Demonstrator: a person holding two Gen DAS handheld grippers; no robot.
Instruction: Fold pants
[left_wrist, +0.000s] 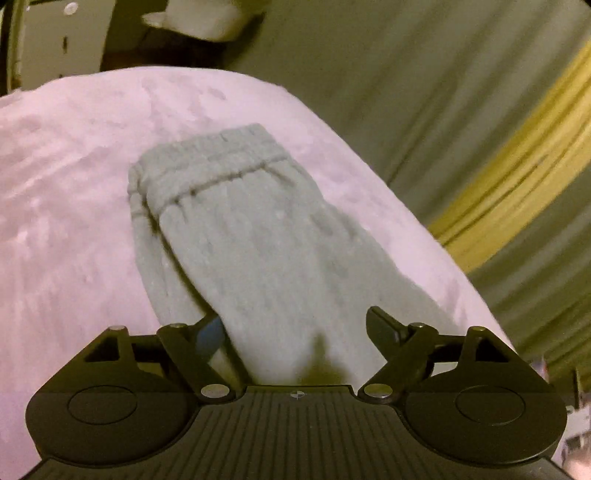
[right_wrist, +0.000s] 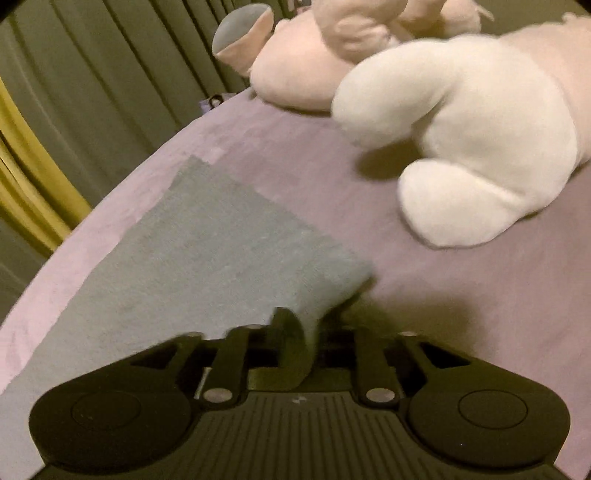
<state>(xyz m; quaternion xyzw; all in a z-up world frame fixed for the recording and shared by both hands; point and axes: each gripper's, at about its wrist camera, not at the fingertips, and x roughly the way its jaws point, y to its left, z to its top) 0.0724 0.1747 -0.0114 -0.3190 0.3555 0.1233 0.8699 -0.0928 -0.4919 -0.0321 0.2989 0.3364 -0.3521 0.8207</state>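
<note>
Grey pants (left_wrist: 236, 236) lie mid-frame on the pink bed (left_wrist: 66, 184), folded lengthwise. Left gripper (left_wrist: 299, 328) gapes wide; right gripper (right_wrist: 317, 325) looks loosened around a cloth fold. Next: fold crosswise, I'd guess.

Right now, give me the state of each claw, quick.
Left claw: open, fingers spread either side of the grey pants, not pressing.
Right claw: partly open, pants fabric between the fingers; grip cannot be told.

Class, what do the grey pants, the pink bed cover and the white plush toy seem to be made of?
Grey pants: soft matte knit, probably cotton fleece; gathered elastic waistband. Pink bed cover: fuzzy, napped fabric, maybe fleece. White plush toy: short-pile plush, rounded stuffed shape.
</note>
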